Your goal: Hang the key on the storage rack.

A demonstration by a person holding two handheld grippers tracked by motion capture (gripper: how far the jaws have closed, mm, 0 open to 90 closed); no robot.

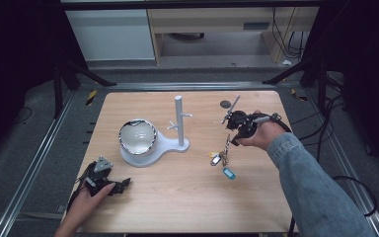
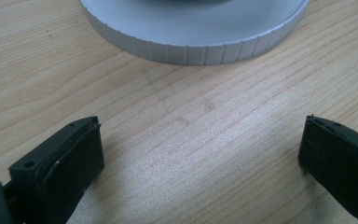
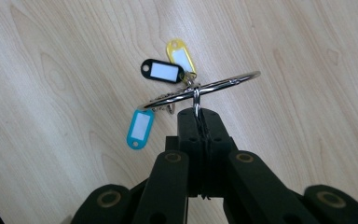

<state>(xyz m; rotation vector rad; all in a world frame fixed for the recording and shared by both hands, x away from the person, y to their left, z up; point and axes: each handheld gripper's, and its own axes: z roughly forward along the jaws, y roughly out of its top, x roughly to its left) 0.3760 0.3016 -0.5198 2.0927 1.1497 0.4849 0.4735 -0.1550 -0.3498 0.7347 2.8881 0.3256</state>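
Observation:
A bunch of key tags on a large metal key ring [image 3: 223,83] hangs from my right gripper [image 3: 199,114], which is shut on a small link of that ring. A black tag [image 3: 161,71], a yellow tag [image 3: 181,55] and a blue tag [image 3: 140,128] hang off it above the wood. In the high view the right gripper [image 1: 233,141] is right of the white peg stand [image 1: 179,121], with the key ring [image 1: 224,149] dangling below it and the blue tag [image 1: 229,173] lowest. My left gripper [image 1: 121,184] rests at the table's front left, open and with nothing between its jaws [image 2: 200,154].
A shiny metal bowl [image 1: 137,137] sits on the stand's round white base [image 2: 191,49], which lies just ahead of the left jaws. A small dark disc [image 1: 225,104] lies near the table's far edge. Bare wood spans the table's front middle [image 1: 177,197].

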